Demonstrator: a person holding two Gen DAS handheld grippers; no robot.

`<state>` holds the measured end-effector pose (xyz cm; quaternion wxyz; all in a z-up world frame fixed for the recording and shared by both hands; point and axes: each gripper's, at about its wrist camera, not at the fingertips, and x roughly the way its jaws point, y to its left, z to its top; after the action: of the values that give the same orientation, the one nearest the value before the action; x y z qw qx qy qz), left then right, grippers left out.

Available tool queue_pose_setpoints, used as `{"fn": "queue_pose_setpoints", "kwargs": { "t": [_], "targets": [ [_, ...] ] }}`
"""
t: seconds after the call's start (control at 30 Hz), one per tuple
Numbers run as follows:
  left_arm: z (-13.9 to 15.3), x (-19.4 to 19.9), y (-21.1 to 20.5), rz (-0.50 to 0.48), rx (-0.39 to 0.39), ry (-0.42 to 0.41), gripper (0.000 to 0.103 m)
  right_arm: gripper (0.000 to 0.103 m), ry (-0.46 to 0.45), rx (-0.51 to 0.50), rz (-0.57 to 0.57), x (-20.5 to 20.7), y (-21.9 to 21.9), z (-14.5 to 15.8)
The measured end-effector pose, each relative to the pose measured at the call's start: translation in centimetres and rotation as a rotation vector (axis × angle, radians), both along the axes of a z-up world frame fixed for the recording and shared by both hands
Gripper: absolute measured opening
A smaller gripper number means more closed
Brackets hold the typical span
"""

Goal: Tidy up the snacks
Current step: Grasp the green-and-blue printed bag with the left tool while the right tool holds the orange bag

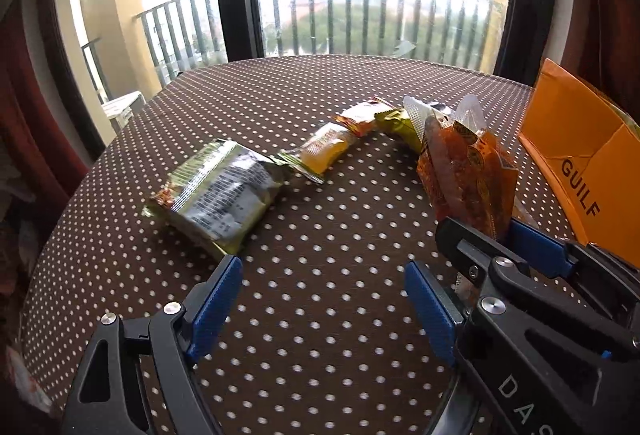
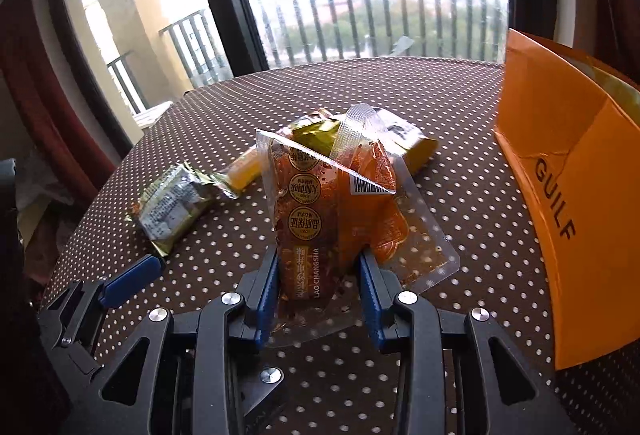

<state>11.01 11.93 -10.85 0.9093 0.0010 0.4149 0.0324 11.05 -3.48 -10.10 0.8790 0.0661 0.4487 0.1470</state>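
Observation:
My right gripper (image 2: 319, 255) is shut on the lower end of an orange vacuum-sealed snack packet (image 2: 320, 195), which stands on end between the blue pads. In the left wrist view the same packet (image 1: 464, 171) rises from the right gripper (image 1: 482, 226). Orange wrapping with a clear border (image 2: 424, 259) lies flat to its right; I cannot tell whether that is a separate packet. My left gripper (image 1: 322, 266) hangs open over bare tablecloth. A green-silver packet (image 1: 216, 195), a yellow packet (image 1: 324, 151), a red-orange packet (image 1: 360, 117) and an olive packet (image 1: 400, 127) lie in a row.
An orange box marked GUILF (image 2: 580, 195) stands open at the table's right side, close to the held packet. The round table (image 1: 320, 335) has a brown cloth with white dots. A window and balcony railing lie behind it, with red curtains at the left.

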Motion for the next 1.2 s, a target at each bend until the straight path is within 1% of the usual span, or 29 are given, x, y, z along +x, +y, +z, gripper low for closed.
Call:
{"fn": "queue_pose_setpoints", "kwargs": {
  "t": [0.3, 0.43, 0.6, 0.73, 0.93, 1.1, 1.2],
  "targets": [
    [1.4, 2.2, 2.7, -0.027, 0.047, -0.015, 0.084, 0.039, -0.017, 0.021, 0.041, 2.0, 2.7, 1.2],
    [2.1, 3.4, 4.0, -0.051, 0.05, -0.022, 0.085, 0.039, -0.027, 0.024, 0.049, 3.1, 3.9, 1.6],
    [2.8, 4.5, 4.8, -0.074, 0.081, -0.035, 0.087, 0.039, -0.037, 0.027, 0.048, 4.2, 5.0, 2.0],
    [3.2, 5.8, 5.3, -0.096, 0.089, -0.03, 0.088, 0.039, -0.042, 0.028, 0.044, 5.3, 5.5, 2.2],
    [2.5, 7.6, 5.7, -0.102, 0.094, 0.0, 0.092, 0.039, -0.034, 0.025, 0.053, 6.2, 5.6, 1.9],
    [1.3, 8.5, 5.9, -0.08, 0.065, 0.041, 0.094, 0.039, -0.014, 0.017, 0.057, 6.5, 5.3, 1.4],
    [0.9, 8.6, 5.8, -0.073, 0.055, 0.047, 0.095, 0.039, 0.004, 0.012, 0.059, 6.9, 5.2, 1.1]
  ]
}}
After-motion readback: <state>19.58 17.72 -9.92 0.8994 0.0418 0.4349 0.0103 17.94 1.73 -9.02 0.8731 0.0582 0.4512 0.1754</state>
